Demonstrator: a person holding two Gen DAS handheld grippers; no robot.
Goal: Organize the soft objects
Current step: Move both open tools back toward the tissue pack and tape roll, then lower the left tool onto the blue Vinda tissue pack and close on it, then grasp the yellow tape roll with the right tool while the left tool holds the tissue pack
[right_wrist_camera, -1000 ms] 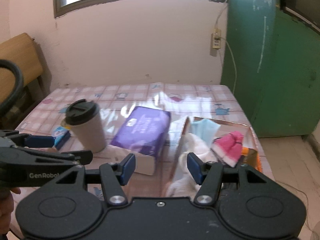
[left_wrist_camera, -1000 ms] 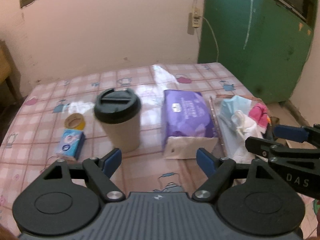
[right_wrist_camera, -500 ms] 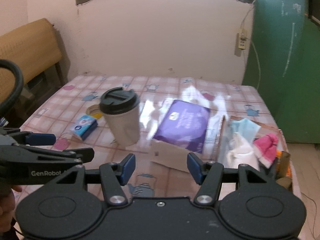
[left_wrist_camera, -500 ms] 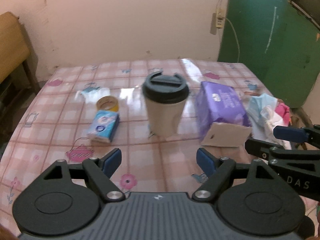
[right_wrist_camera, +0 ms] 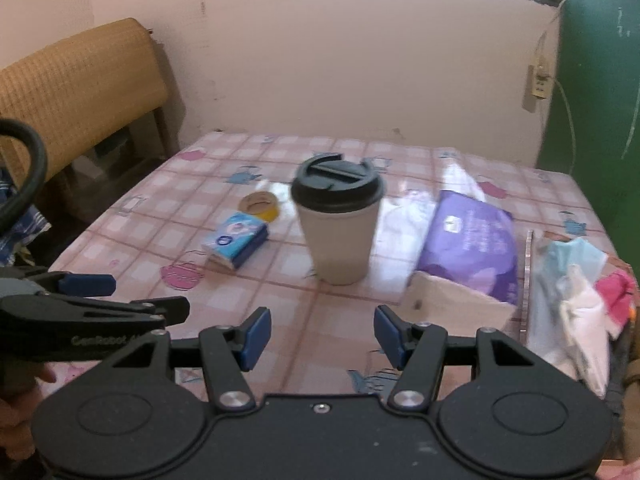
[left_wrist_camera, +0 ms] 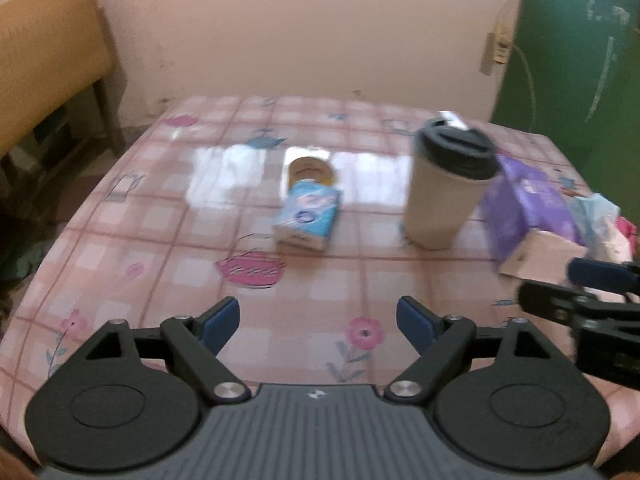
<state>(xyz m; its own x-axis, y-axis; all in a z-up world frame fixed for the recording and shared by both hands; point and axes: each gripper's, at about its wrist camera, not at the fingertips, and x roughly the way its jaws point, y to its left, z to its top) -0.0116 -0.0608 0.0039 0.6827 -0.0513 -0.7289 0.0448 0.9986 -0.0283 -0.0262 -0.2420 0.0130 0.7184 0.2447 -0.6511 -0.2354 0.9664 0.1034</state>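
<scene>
Pink checked desk (left_wrist_camera: pixel 360 280) lies bare under both grippers, left gripper (left_wrist_camera: pixel 318 322) and right gripper (right_wrist_camera: pixel 322 334), fingers spread, holding nothing. Ahead of the left fingers sits the blue tissue pack (left_wrist_camera: pixel 308 220); the purple tissue pack (right_wrist_camera: pixel 468 244) lies ahead-right of the right fingers, near the desk's right edge.

The pink checked tablecloth (right_wrist_camera: pixel 304 320) has flowers. The tall paper cup (right_wrist_camera: pixel 339 236) is cream with a black lid. The soft tissue pack (right_wrist_camera: pixel 468 240) is purple.

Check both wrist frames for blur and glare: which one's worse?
Left wrist view: worse, motion blur smears the beige cup with black lid, the small blue tissue packet and the purple tissue pack; window glare washes out the pink checked tablecloth. Right wrist view: cup only slightly soft, milder glare beside the purple pack; fisheye bends both.
</scene>
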